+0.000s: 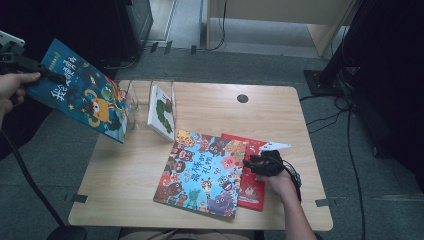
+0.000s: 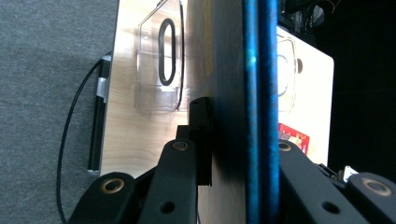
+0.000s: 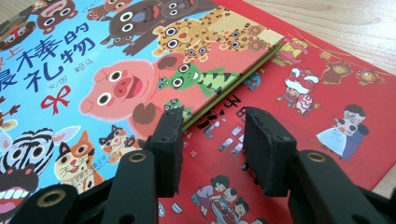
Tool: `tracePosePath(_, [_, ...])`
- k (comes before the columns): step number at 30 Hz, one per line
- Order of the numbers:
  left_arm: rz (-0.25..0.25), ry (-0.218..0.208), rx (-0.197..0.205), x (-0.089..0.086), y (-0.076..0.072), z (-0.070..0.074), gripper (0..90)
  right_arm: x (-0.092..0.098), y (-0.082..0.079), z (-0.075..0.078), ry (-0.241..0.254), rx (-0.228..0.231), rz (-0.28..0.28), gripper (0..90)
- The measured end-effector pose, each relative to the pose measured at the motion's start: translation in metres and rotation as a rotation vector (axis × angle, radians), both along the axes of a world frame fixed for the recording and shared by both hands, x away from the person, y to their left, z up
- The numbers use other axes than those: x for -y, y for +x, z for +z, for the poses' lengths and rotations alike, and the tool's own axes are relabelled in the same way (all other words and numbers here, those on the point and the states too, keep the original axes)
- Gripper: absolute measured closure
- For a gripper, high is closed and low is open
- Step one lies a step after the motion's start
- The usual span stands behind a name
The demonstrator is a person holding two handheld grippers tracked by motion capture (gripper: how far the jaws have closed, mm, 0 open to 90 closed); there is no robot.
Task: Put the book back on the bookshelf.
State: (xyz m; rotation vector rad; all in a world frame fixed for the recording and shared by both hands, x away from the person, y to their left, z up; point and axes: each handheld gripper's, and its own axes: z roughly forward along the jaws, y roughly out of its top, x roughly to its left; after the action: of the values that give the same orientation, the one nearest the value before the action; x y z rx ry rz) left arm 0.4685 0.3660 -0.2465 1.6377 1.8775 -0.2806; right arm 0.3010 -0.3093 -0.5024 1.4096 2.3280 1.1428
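Red book (image 3: 327, 107) under animal book (image 3: 93, 70)

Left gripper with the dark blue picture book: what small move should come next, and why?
Probably lower the book toward the clear rack. The left gripper is clamped on the dark blue book, held in the air off the table's left edge; the clear rack beside it holds just one white book.

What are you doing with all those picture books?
A person is handling picture books with two grippers. The left gripper is shut on a dark blue book, held up off the table's left edge near a clear stand, where a white book already stands. The right gripper rests open on a red book, beside the light blue animal book lying partly over it.
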Motion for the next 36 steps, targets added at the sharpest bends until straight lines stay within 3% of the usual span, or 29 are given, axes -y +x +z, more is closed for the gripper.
tracePosePath(9, [-0.014, 0.019, 0.004, 0.009, 0.01, -0.021, 81.0, -0.001, 0.0, 0.0, -0.001, -0.003, -0.002, 57.6])
tracePosePath(23, [-0.037, 0.047, 0.022, 0.022, 0.014, -0.036, 80.1, -0.001, 0.001, 0.0, -0.001, -0.004, -0.002, 57.6])
tracePosePath(36, [-0.023, 0.024, 0.009, 0.021, 0.015, -0.037, 77.6, -0.001, 0.0, 0.0, -0.001, -0.002, -0.002, 57.5])
